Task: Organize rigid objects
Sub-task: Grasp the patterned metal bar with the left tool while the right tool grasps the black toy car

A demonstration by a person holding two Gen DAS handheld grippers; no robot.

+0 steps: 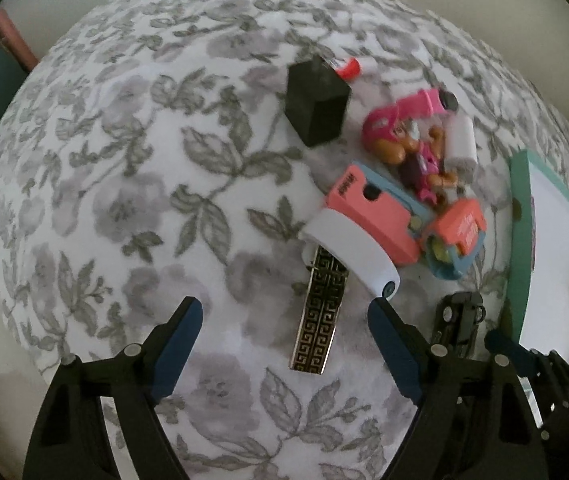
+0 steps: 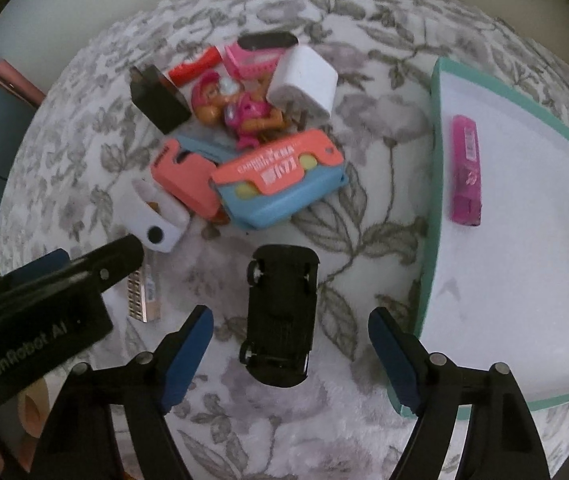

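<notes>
On the floral cloth (image 1: 124, 200), the left gripper (image 1: 284, 312) hangs with jaws spread wide and empty, straddling the gold-patterned bar (image 1: 318, 312), likely lined up to pick it. Further right sits the jumble of toys: a black cube (image 1: 318, 100), a pink figure (image 2: 240, 108) and a coral-and-blue case (image 2: 280, 176). The right gripper (image 2: 290, 320) is likewise wide apart, holding nothing, framing the black toy car (image 2: 280, 312) lying belly-up. Rightmost, the teal-rimmed tray (image 2: 428, 240), probably the destination, already holds a pink bar (image 2: 466, 170)
</notes>
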